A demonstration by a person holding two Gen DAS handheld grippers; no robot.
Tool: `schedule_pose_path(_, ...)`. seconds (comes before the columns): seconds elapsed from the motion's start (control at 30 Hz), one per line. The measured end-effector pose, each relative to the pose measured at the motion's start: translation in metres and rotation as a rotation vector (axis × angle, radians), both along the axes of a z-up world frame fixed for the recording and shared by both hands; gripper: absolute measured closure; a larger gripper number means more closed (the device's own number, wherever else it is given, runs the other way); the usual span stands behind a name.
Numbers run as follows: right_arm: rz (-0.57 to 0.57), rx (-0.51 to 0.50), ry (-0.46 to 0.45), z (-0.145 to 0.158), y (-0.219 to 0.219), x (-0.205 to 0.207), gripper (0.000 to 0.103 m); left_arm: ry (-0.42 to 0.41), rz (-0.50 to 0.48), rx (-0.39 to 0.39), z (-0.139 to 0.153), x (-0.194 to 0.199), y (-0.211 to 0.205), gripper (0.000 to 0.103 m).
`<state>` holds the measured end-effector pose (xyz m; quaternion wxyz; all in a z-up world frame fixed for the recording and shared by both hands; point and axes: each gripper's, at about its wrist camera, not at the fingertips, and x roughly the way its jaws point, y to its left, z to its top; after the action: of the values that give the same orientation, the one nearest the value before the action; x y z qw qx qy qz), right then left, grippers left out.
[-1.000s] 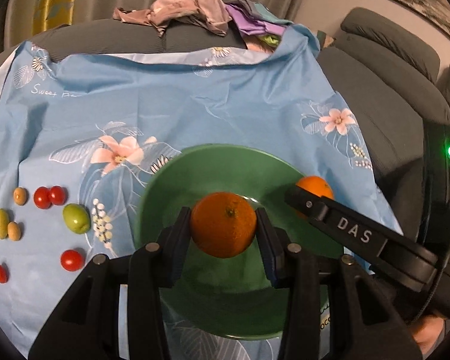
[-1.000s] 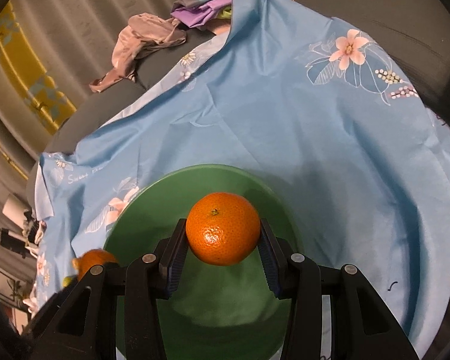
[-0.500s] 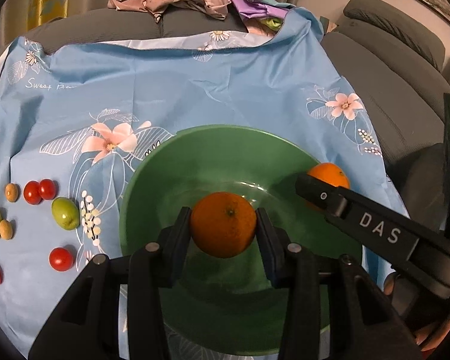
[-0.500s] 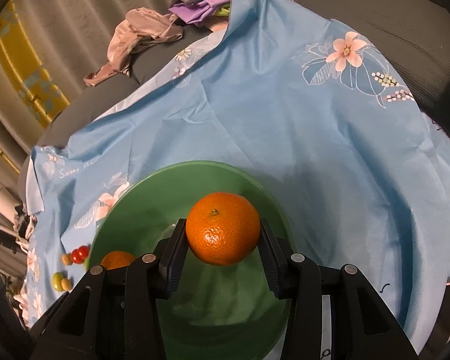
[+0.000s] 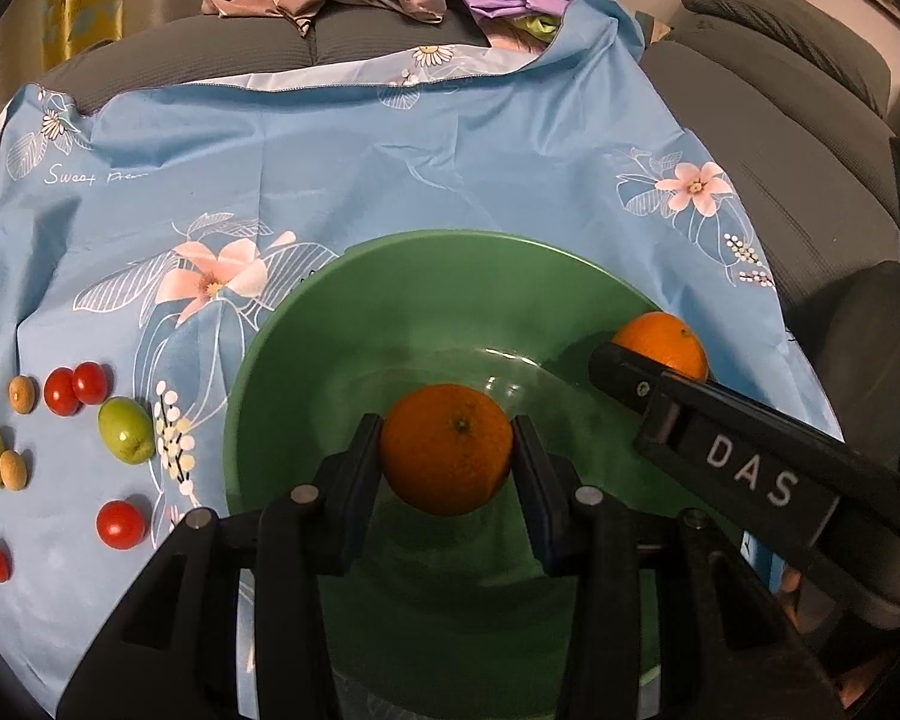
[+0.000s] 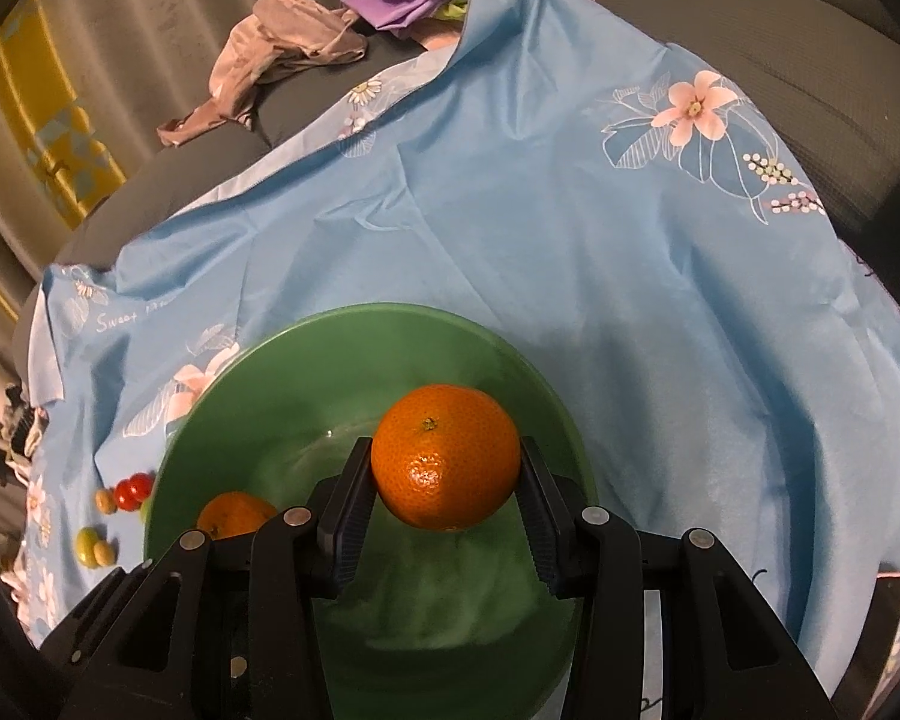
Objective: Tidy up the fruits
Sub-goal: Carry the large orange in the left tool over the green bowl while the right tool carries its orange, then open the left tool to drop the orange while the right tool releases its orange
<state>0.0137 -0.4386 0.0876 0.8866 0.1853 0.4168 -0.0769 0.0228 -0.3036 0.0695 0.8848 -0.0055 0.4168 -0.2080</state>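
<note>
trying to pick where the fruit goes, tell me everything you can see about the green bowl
The green bowl is wide, round and shallow, glossy like glazed ceramic or plastic, with a smooth rim and a small shiny flat at its bottom. It sits upright on the blue floral cloth. No loose fruit shows inside it. The left gripper and right gripper each hold an orange over it; whether either touches the bowl cannot be told. The small fruits lie on the cloth outside it.

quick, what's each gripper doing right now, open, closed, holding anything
Left gripper: closed on an orange, over the green bowl.
Right gripper: closed on another orange, over the same bowl.
</note>
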Motion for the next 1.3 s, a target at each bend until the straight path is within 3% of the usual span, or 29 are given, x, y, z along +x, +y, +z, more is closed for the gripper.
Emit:
schedule_pose_path(0.27,0.016,-0.022,0.002,0.000,0.004,0.001,0.057,-0.015,0.021,0.088,-0.006,0.000,-0.007,0.060)
schedule_pose_path(1.3,0.046,-0.114,0.047,-0.005,0.016,0.007,0.057,-0.030,0.022,0.158,-0.012,0.000,-0.015,0.059)
